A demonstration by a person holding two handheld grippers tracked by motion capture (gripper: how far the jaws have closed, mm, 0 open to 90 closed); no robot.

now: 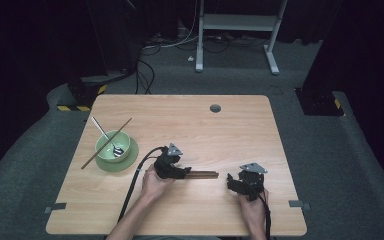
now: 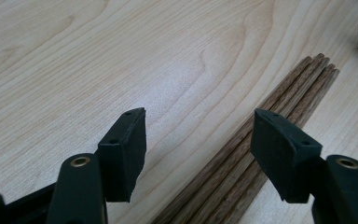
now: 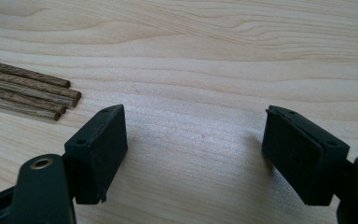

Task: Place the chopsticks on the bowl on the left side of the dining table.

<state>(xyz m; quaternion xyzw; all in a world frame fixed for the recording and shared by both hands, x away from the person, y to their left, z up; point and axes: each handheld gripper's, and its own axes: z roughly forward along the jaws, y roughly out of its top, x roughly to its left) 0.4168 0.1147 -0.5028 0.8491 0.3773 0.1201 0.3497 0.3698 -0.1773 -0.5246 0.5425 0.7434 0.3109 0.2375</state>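
Note:
A bundle of several dark brown wooden chopsticks lies flat on the light wooden table, between the two hands. My left gripper is low over the bundle's left end. In the left gripper view the chopsticks run between the jaws of the left gripper, close to the right-hand pad, and the jaws stand wide apart without pressing on them. My right gripper rests a little right of the bundle; this right gripper is open over bare table, with the chopstick ends off to its left.
A green bowl sits on a green plate at the table's left, with a metal spoon in it and a single chopstick laid across its rim. A grey round cap marks the far edge.

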